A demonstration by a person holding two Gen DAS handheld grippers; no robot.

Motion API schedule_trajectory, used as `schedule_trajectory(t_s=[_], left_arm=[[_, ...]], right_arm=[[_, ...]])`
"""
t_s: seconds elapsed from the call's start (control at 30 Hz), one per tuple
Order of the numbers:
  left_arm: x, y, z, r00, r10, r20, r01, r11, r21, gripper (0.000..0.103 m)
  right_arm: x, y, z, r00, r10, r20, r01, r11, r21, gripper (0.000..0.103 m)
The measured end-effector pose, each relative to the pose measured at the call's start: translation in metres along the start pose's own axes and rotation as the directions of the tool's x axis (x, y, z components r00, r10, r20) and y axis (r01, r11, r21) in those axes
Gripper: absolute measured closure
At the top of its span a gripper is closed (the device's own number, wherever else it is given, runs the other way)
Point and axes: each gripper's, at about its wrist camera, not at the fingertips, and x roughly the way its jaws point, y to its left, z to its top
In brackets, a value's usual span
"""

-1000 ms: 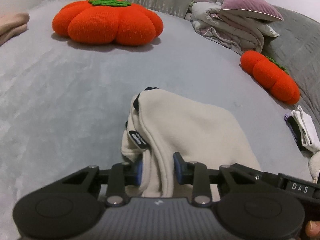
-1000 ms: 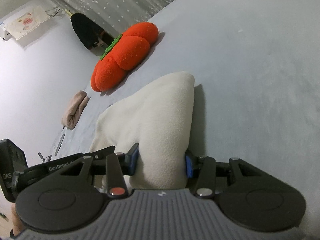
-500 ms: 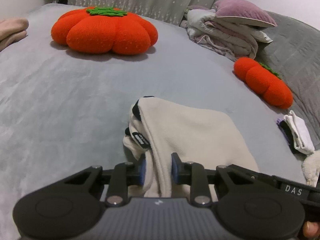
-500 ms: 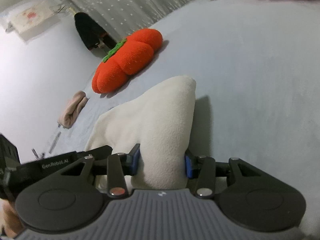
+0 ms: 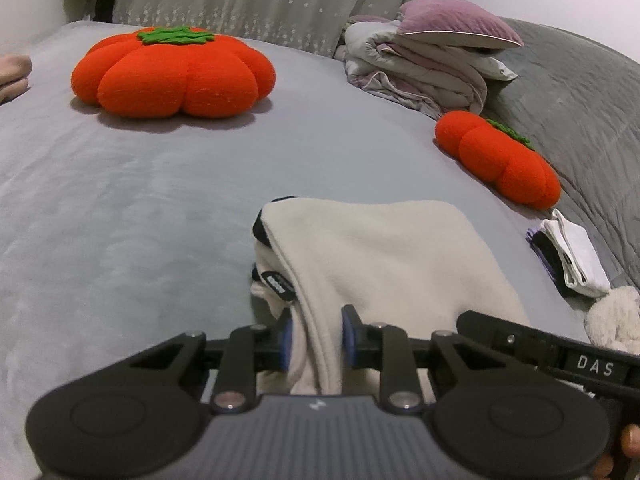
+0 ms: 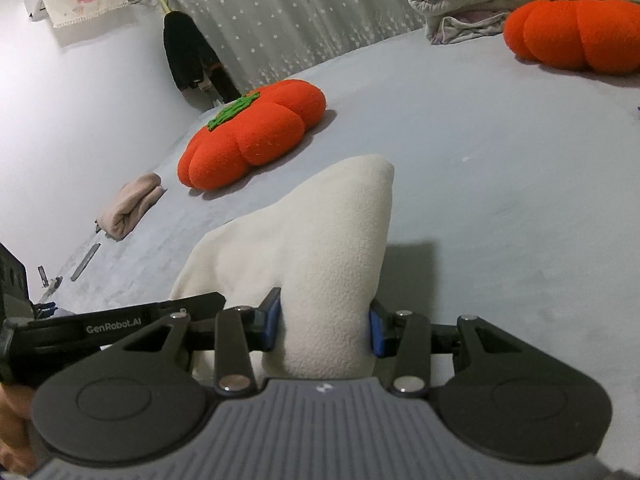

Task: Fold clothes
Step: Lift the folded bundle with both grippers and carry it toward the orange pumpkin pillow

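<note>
On the bed [image 5: 120,200], a big pumpkin cushion [image 5: 172,74] sits near the far edge. A smaller one [image 5: 498,158] lies beside folded bedding [image 5: 420,68] at the far right corner.

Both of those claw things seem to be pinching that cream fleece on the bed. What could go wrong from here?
1. The left gripper pinches only a thin folded edge of the cream fleece garment, so it might slip out.
2. The right gripper squeezes a thick bunch; the layers may shift and spoil the fold.
3. The small stack of folded white and dark clothes lies close by and could get knocked if the garment swings that way.
</note>
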Motion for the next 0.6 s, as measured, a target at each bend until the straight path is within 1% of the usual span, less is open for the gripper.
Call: schedule_trajectory(t_s=[0.17,0.3,0.43,0.6], left_arm=[[0.002,-0.016,-0.003,1.0,0.015,0.012,-0.015,1.0,0.015,0.079],[0.005,-0.035,-0.004,0.999,0.012,0.036,-0.013,1.0,0.029,0.078],[0.011,-0.056,-0.005,0.998,-0.015,0.059,0.013,0.999,0.042,0.078],[0.026,-0.087,-0.004,0.997,-0.049,0.054,0.046,0.998,0.049,0.078]], right_arm=[[-0.006,-0.01,0.005,1.0,0.0,-0.002,0.0,1.0,-0.014,0.058],[-0.012,-0.022,0.011,1.0,0.004,0.002,-0.003,1.0,-0.03,0.058],[-0.023,-0.041,0.02,1.0,0.014,0.011,-0.014,0.999,-0.03,0.058],[-0.039,-0.068,0.037,1.0,0.008,0.01,-0.008,0.999,-0.036,0.058]])
